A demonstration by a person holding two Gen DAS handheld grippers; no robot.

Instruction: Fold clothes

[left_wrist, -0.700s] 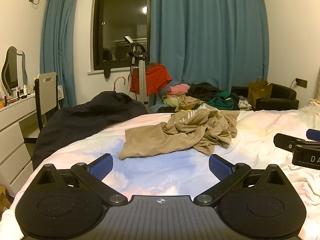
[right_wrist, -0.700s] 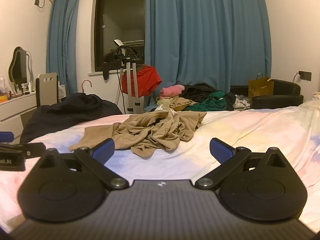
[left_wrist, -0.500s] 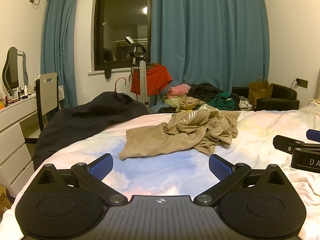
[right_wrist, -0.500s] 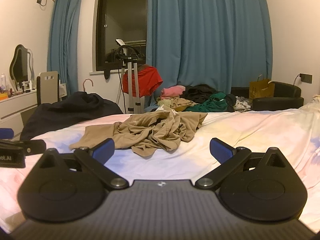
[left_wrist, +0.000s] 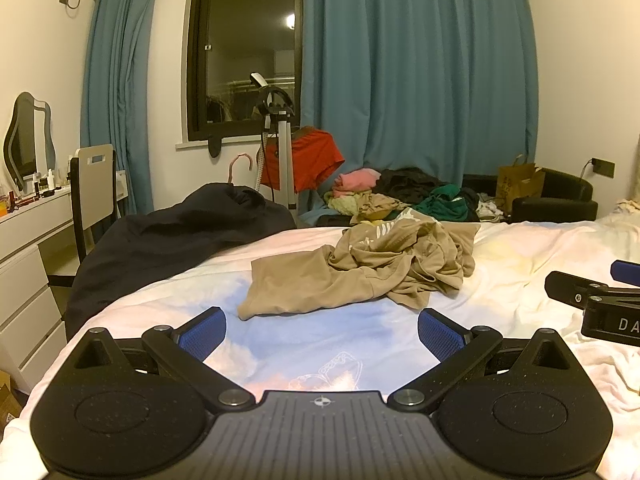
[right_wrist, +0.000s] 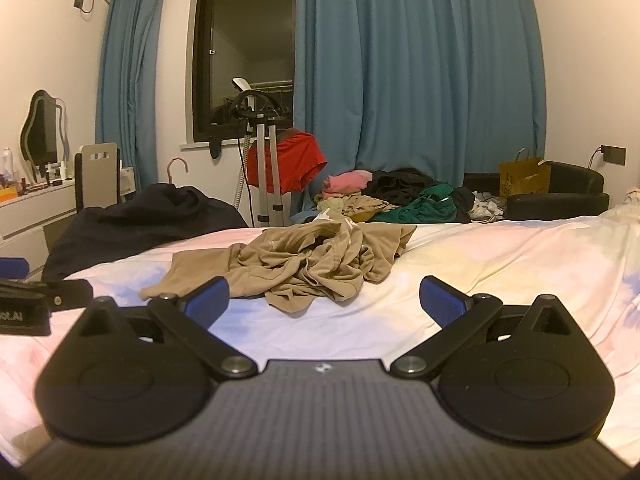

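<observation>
Crumpled tan garment (left_wrist: 360, 272) lies mid-bed (left_wrist: 520, 248), far of our left gripper (left_wrist: 322, 334) and right gripper (right_wrist: 324, 300), both jaws wide, empty; we cannot make out its pale print among folds.

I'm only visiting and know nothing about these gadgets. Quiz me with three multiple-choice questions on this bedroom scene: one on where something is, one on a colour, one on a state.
1. Where does the tan garment lie?
A. on the bed
B. on the chair
C. on the floor

2. What colour is the cloth hanging by the tripod?
A. yellow
B. red
C. white

3. How is the left gripper?
A. shut on the garment
B. shut on nothing
C. open, holding nothing

Answers:
1. A: it sits crumpled on the sheet, past both grippers.
2. B: the red cloth hangs below the window.
3. C: its blue pads stand wide apart over bare sheet; the right gripper is open too.
</observation>
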